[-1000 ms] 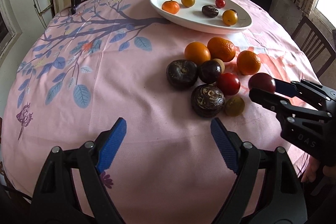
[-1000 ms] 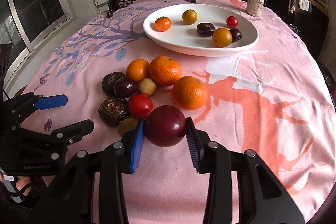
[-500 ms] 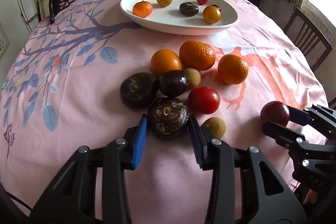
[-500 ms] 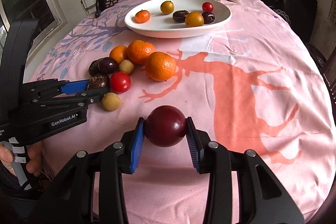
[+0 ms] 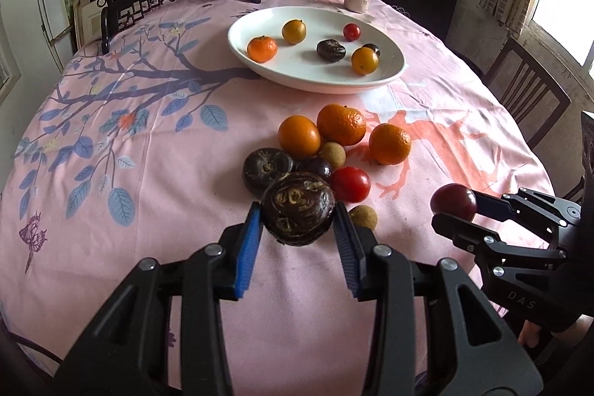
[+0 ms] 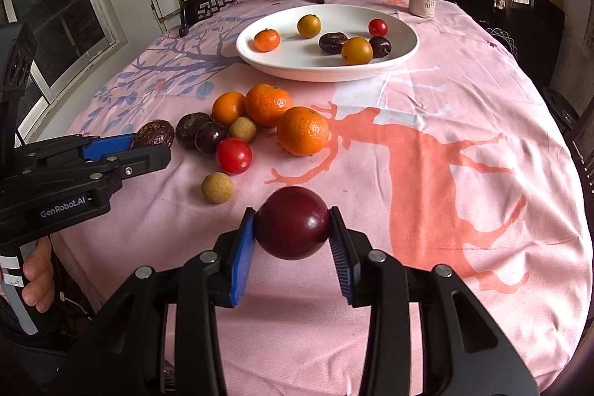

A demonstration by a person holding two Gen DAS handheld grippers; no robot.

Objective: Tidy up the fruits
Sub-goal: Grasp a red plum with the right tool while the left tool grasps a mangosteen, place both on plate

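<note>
The white oval plate (image 5: 386, 82) sits at the far side of the table, straight ahead of both grippers and beyond the loose cluster of fruit on the pink tablecloth (image 5: 148, 247); its long axis runs across the view, so its near rim faces both tools broadside. The left gripper (image 5: 298, 231) pinches a wrinkled dark passion fruit (image 5: 297, 208) between its blue pads, held just above the cloth at the near edge of the cluster. The right gripper (image 6: 292, 234) pinches a dark red plum (image 6: 292, 221), clear of the cloth and nearer the person than the pile. Between each held fruit and the plate lie the oranges (image 6: 302, 130), a red tomato (image 6: 234, 155) and the small tan longans (image 6: 217, 187). By this reading both hands must carry forward over that cluster; the left looks slightly nearer the plate, the right has open cloth to its right for a clearer path
</note>
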